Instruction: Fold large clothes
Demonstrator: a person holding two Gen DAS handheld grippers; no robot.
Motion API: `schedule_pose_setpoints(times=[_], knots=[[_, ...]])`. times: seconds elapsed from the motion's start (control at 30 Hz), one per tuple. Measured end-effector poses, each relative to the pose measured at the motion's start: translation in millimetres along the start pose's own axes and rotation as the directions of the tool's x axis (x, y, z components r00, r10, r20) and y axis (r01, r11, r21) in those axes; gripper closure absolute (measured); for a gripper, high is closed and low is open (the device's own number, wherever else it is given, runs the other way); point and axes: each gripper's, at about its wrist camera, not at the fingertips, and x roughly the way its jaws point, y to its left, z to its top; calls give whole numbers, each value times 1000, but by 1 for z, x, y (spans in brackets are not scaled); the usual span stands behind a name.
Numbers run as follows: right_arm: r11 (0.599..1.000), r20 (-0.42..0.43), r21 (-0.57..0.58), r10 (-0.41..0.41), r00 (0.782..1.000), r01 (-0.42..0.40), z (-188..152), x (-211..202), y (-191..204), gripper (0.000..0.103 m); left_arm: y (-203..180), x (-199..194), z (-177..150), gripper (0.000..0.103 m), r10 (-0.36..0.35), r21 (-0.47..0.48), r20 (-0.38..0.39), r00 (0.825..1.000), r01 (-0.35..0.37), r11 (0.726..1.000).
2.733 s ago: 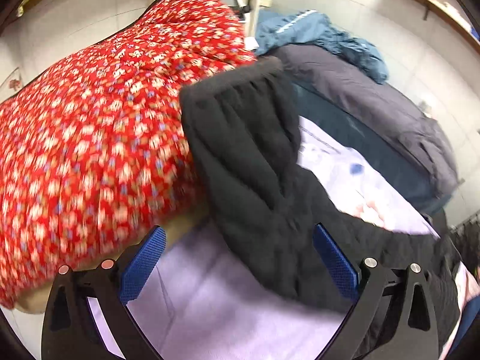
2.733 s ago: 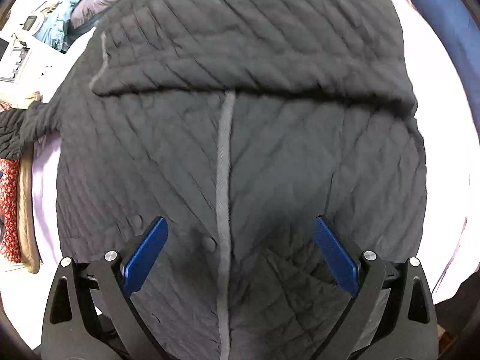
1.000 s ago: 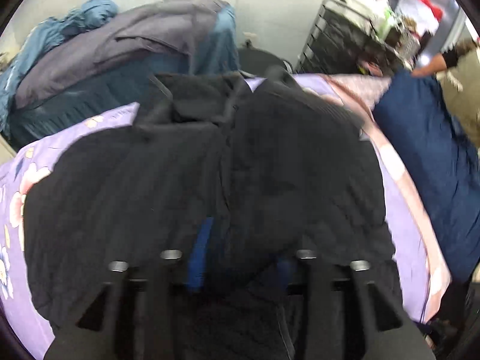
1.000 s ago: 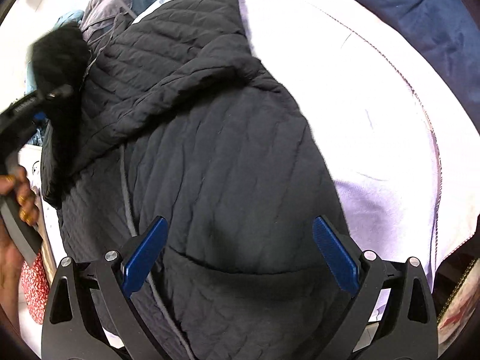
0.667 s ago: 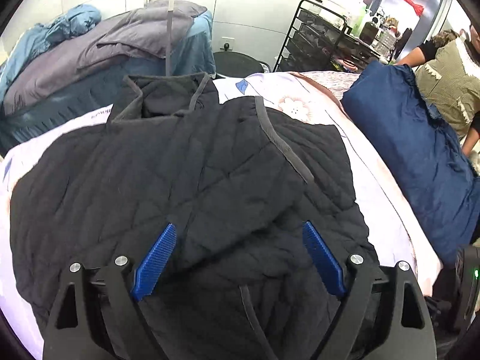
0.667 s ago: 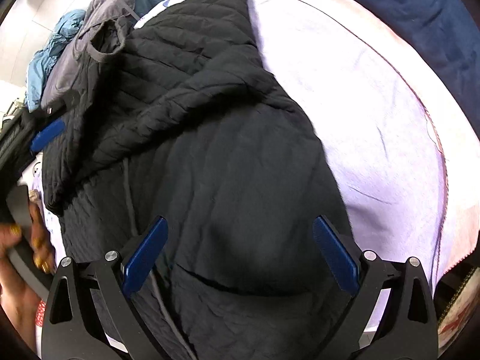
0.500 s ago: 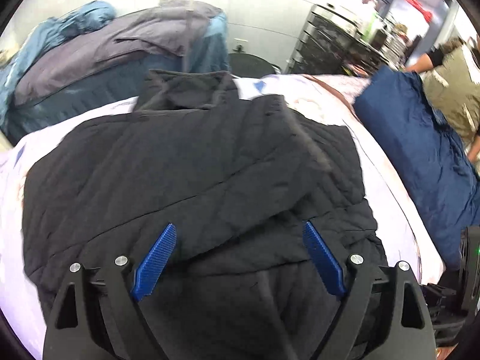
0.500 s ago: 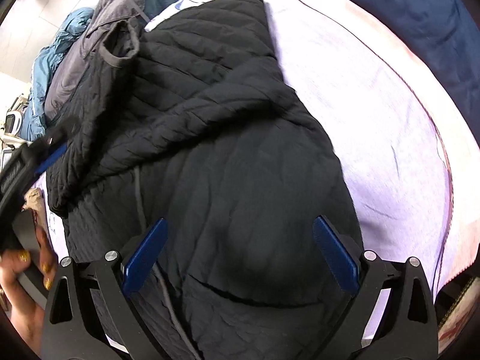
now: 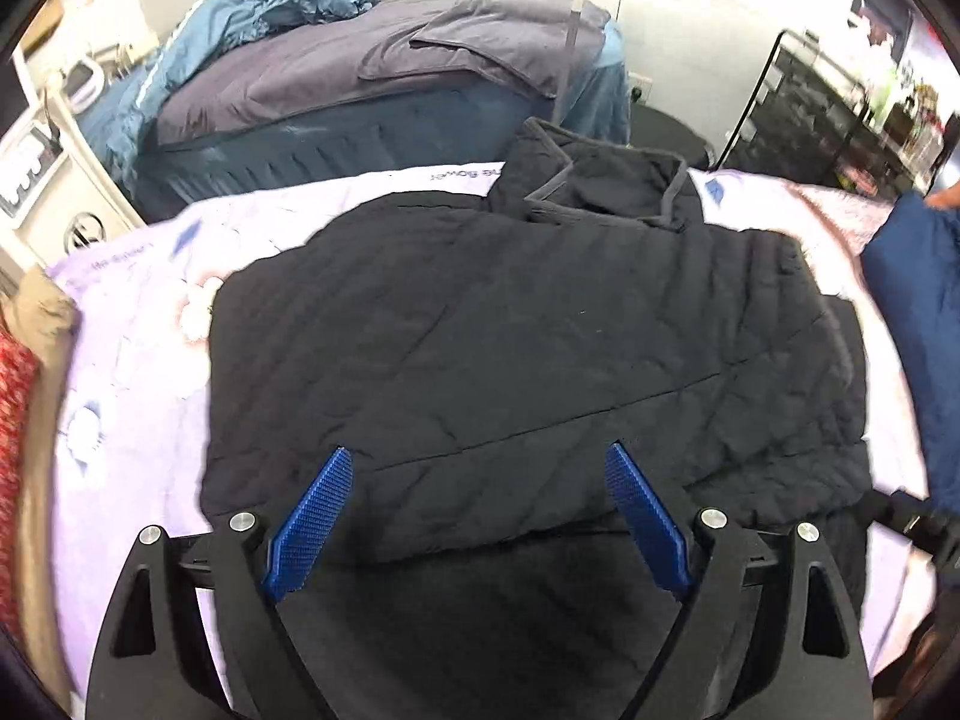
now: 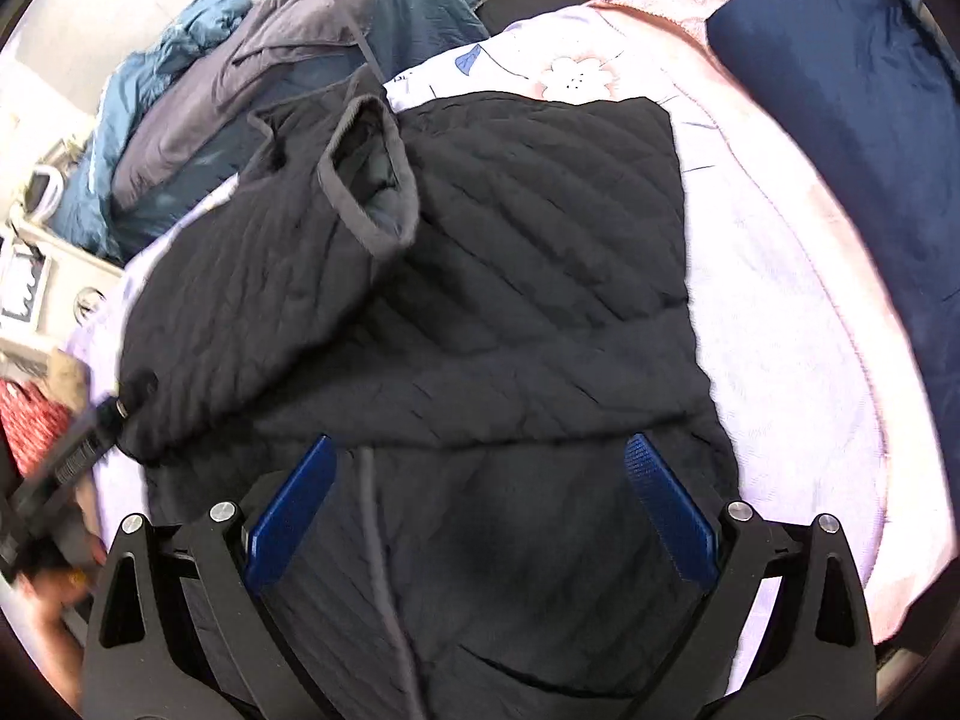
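A black quilted jacket (image 9: 540,348) lies on a lilac flowered bedsheet (image 9: 132,360), with its sleeves folded in over the body. Its grey-trimmed collar (image 9: 600,186) is at the far end. My left gripper (image 9: 478,516) hangs open above the near hem, with nothing between its blue pads. In the right wrist view the jacket (image 10: 540,300) shows a grey-edged cuff (image 10: 372,180) and a grey zip line (image 10: 378,540). My right gripper (image 10: 480,510) is open over the lower front and holds nothing. The left gripper's body (image 10: 72,456) and a hand show at that view's left edge.
A second bed with grey and blue bedding (image 9: 360,78) stands behind. A navy quilt (image 10: 840,90) lies on the right of the sheet. A black wire rack (image 9: 840,108) is at the far right, and a red flowered quilt (image 9: 12,396) and a white appliance (image 9: 36,162) on the left.
My left gripper was closed on a jacket sleeve. It has let go and stands open, and the sleeve lies folded across the body. Both grippers have drawn back towards the hem.
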Motion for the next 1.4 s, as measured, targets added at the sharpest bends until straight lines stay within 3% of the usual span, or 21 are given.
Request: schedule_pose_setpoints(times=[0.3,0.77,0.93,1.03,1.2,1.4], knots=[[997,-9,70,18,1000,-17,9,7,-18,7,-11,4,-3,18,44,77,-26,999,-42,996],[998,27,-51,-42,999,43,-11,-10,-15,7,15,-10,-32,17,-19,106,15,1000,17,994],[992,48,-122,-25,999,31,-44,-18,-33,7,64,-15,-64,17,-63,104,-8,998,63,993],[992,-16,-124,-36,999,34,-76,-15,-66,7,111,-14,-98,14,-64,69,-62,996,69,995],[998,-119,-9,-56,991,55,-134,-12,-131,7,182,-22,-159,14,-67,-50,-142,988,60,997],[993,-190,117,19,982,4,-190,-10,-167,7,212,-28,-224,14,-201,-175,-215,956,165,971]])
